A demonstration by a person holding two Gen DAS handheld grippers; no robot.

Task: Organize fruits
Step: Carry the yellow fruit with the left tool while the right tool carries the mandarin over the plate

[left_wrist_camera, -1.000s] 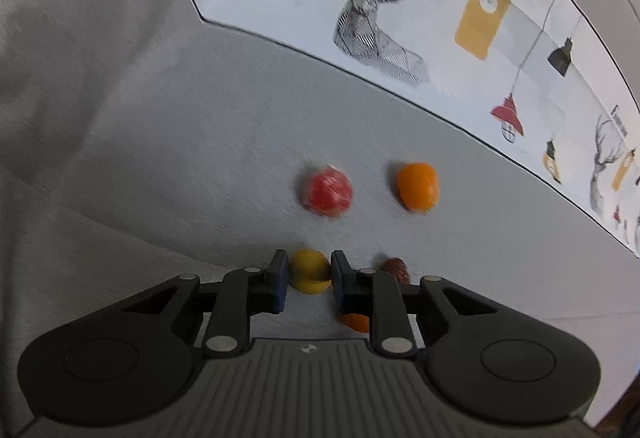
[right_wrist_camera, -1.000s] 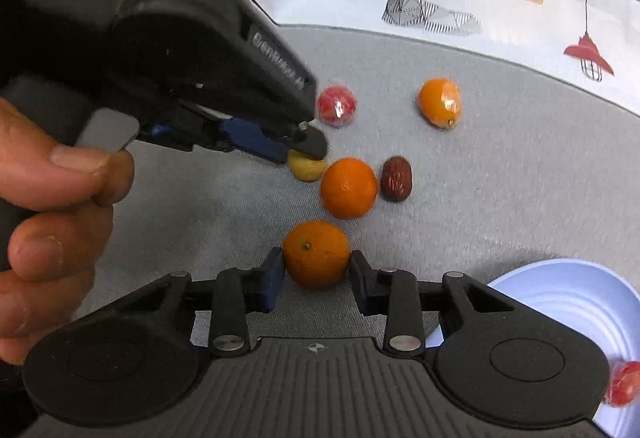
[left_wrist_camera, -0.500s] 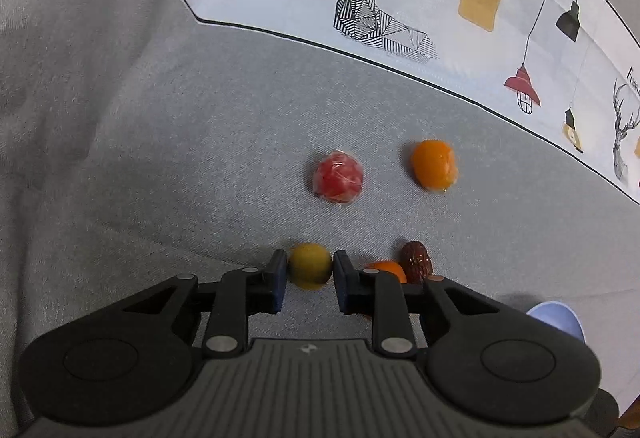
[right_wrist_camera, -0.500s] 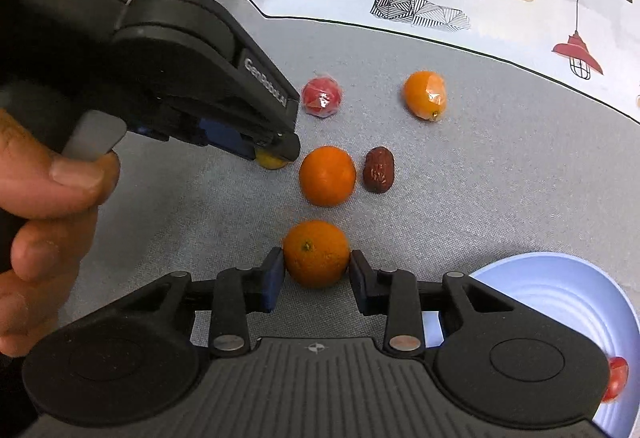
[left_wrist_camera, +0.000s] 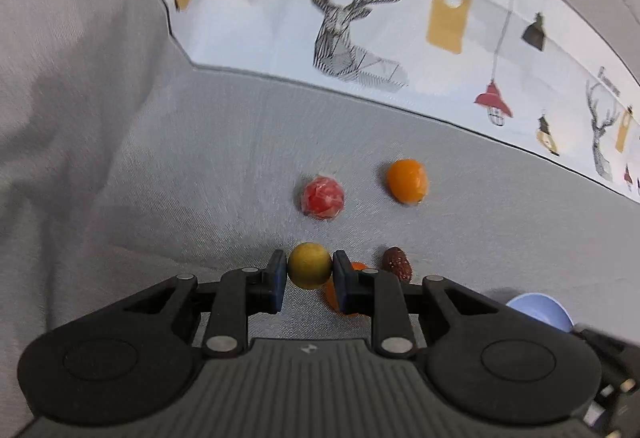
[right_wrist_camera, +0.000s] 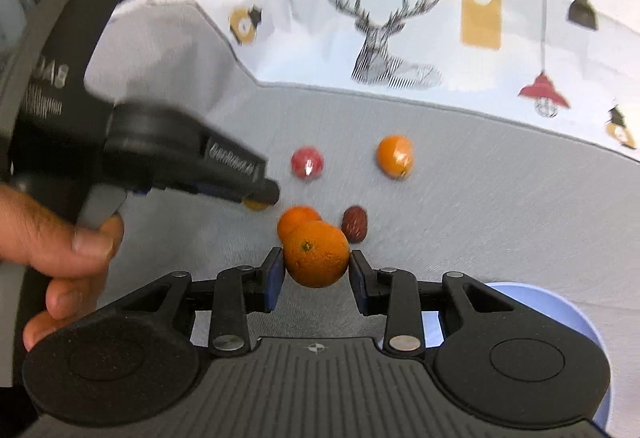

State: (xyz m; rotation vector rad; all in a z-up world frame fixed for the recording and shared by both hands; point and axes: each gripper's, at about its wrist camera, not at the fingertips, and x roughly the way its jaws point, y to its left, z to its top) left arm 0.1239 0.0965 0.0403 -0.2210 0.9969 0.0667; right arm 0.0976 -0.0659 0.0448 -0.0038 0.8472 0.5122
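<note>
My left gripper (left_wrist_camera: pixel 310 272) is shut on a small yellow fruit (left_wrist_camera: pixel 309 265) and holds it off the grey cloth. My right gripper (right_wrist_camera: pixel 316 272) is shut on an orange (right_wrist_camera: pixel 317 254), also lifted. On the cloth lie a second orange (right_wrist_camera: pixel 296 218), a brown date (right_wrist_camera: pixel 355 224), a red wrapped fruit (right_wrist_camera: pixel 307 162) and a wrapped orange fruit (right_wrist_camera: pixel 394 156). In the left wrist view the red fruit (left_wrist_camera: pixel 322 196), the wrapped orange fruit (left_wrist_camera: pixel 407 180) and the date (left_wrist_camera: pixel 397 264) lie ahead. The left gripper (right_wrist_camera: pixel 256 193) shows in the right wrist view.
A pale blue plate (right_wrist_camera: pixel 560 318) sits at the right, partly behind my right gripper; its edge shows in the left wrist view (left_wrist_camera: pixel 538 312). A white cloth printed with deer and lamps (left_wrist_camera: pixel 360 37) covers the far side. A hand (right_wrist_camera: pixel 60 250) holds the left gripper.
Both grippers have risen with their fruit: the yellow fruit and the orange have left the cloth. Both views tilted upward, and the held orange now overlaps the second orange.
</note>
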